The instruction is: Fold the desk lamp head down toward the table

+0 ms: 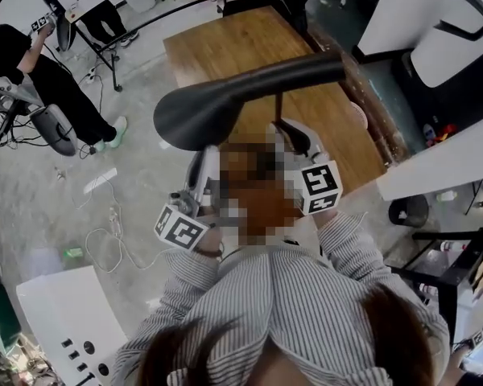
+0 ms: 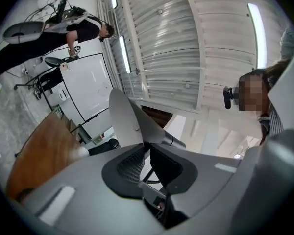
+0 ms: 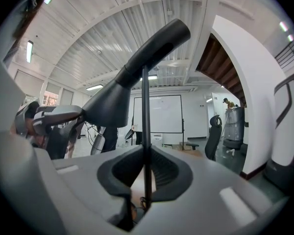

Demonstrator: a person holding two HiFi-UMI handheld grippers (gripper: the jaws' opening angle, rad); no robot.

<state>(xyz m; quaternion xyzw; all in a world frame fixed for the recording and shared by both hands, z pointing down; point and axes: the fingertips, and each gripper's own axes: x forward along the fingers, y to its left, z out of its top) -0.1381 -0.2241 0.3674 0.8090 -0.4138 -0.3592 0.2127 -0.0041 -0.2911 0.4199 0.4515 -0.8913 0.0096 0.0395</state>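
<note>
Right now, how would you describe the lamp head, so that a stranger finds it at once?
Find the wooden table. Over its near end a thin pole carries the lamp head. It is the only dark flared shade here, wide at one end and narrowing into a long neck.

We are reading no words, numbers or brand names in any view. We are seeing only black-and-white square marker patterns on the left cube [image 1: 181,227] and the right cube [image 1: 319,187], and these are codes, not letters.
</note>
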